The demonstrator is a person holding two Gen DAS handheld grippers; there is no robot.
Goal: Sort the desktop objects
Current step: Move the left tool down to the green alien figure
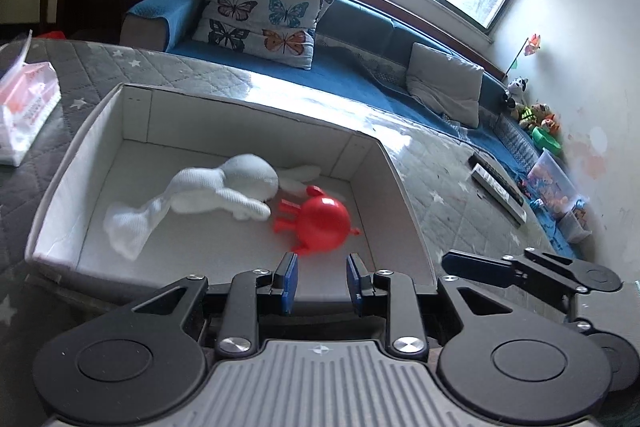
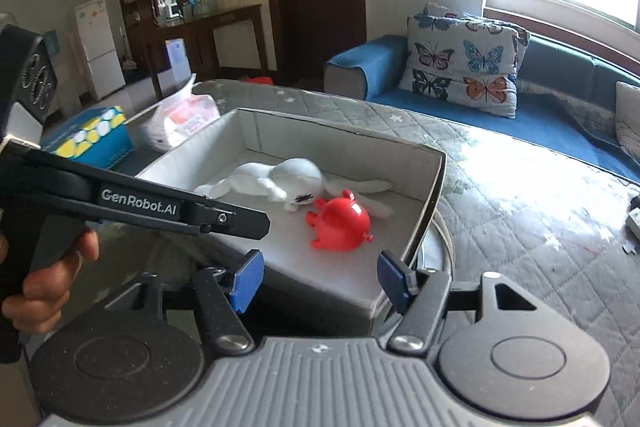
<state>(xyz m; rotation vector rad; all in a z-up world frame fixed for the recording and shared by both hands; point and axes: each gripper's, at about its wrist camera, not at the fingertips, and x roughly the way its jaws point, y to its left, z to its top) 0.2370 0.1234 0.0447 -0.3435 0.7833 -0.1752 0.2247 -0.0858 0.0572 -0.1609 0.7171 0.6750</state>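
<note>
A white cardboard box [image 1: 100,131] [image 2: 434,187] stands on the quilted table. Inside it lie a white plush rabbit [image 1: 216,191] [image 2: 276,179] and a red plastic crab toy [image 1: 320,219] [image 2: 342,223], side by side. My left gripper [image 1: 322,283] is open and empty, just above the box's near edge, with the crab right in front of its blue pads. My right gripper [image 2: 322,279] is open and empty, over the box's near corner. The left gripper also shows in the right wrist view [image 2: 256,223], reaching in from the left.
A tissue pack [image 1: 24,111] [image 2: 188,119] and a blue-yellow box [image 2: 90,135] lie left of the box. Remote controls [image 1: 496,183] lie on the table to the right. A blue sofa with a butterfly cushion [image 1: 264,15] stands behind. A round object [image 2: 440,247] sits under the box's right corner.
</note>
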